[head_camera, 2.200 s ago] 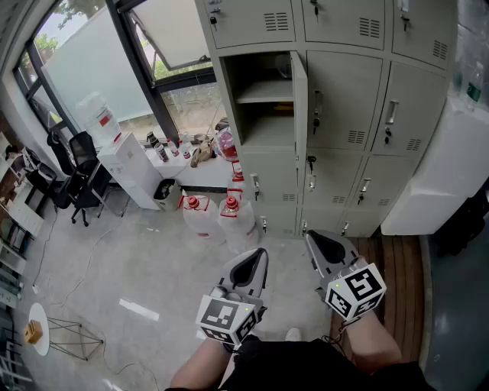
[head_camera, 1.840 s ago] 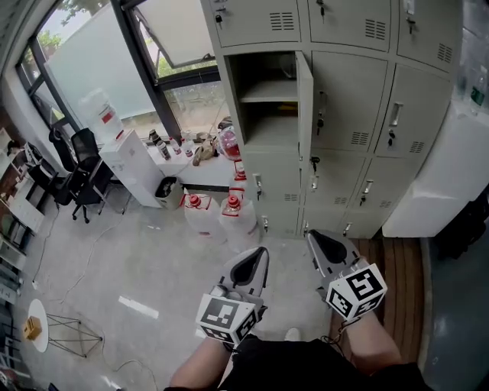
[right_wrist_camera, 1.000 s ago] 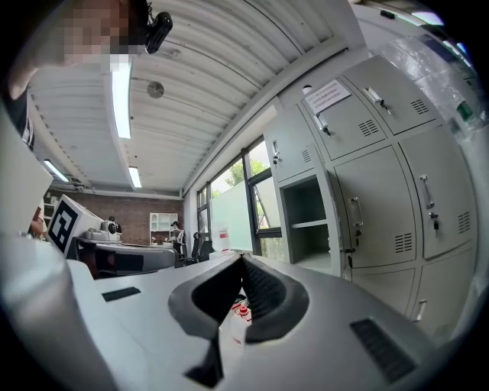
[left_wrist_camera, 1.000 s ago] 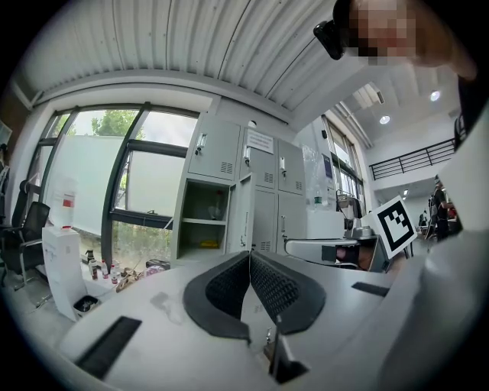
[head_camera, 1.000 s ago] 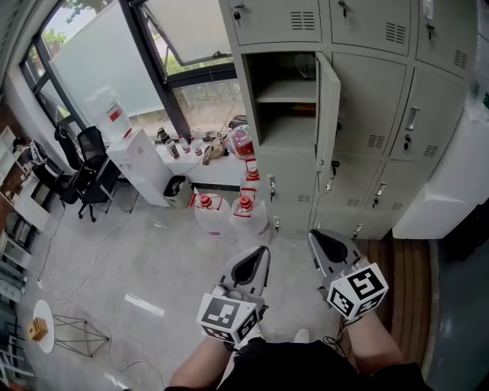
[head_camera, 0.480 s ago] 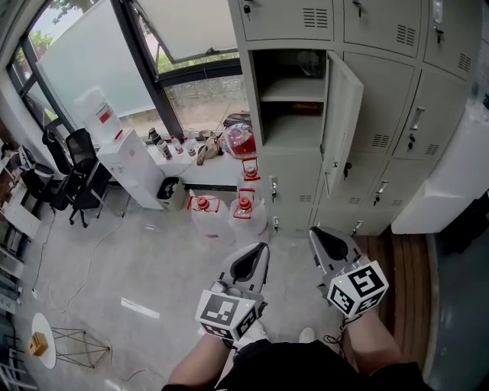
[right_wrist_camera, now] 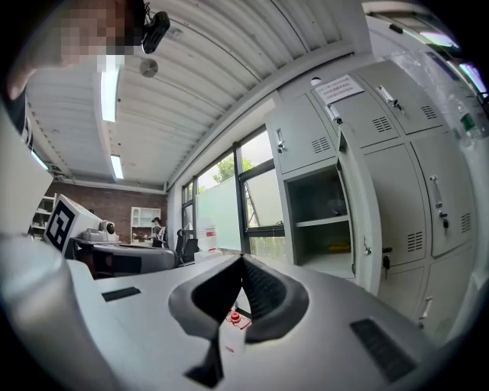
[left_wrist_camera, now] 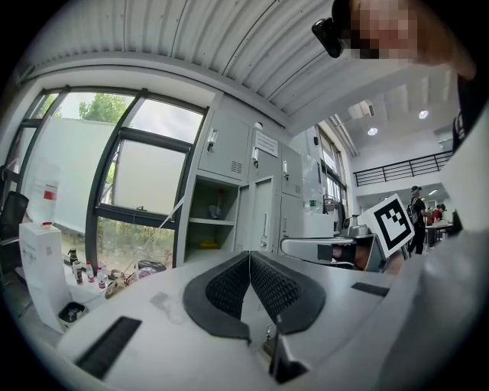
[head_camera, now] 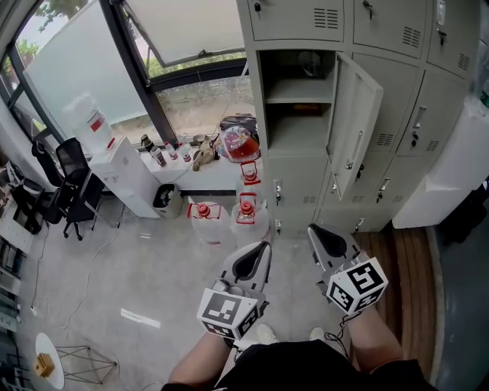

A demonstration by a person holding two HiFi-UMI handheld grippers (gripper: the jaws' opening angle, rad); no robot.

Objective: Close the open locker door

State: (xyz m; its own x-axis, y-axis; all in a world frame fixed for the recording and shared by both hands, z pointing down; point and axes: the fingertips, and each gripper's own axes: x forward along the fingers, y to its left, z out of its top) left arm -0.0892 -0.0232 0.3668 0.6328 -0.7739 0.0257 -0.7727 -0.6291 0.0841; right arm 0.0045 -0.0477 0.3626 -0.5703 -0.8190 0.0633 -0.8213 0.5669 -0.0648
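The locker door (head_camera: 355, 126) stands open at the right side of its compartment (head_camera: 296, 99). It is hinged on the edge against the cabinet (head_camera: 306, 19), and its free edge swings out toward the person. Its long axis runs upright, top to bottom.

Both hand-held grippers point level toward the lockers, and both have their jaws together with nothing between them. The left hand-held gripper (head_camera: 256, 260) faces the jugs (head_camera: 229, 218) on the floor (head_camera: 137, 260) below the compartment. The right hand-held gripper (head_camera: 325, 240) sits lower in the head view than the door's bottom corner. That makes the right one the nearer of the two, though both are well apart from the door, which lies ahead of them and higher.

In the right gripper view the door (right_wrist_camera: 359, 218) shows just right of the open shelves (right_wrist_camera: 321, 221), nearly edge-on. It is hard to tell from here which face carries the handle.

The close probably depends on the right hand reaching the far, right-hand side of the door near its free edge. From there it would press that edge left and back into the opening.
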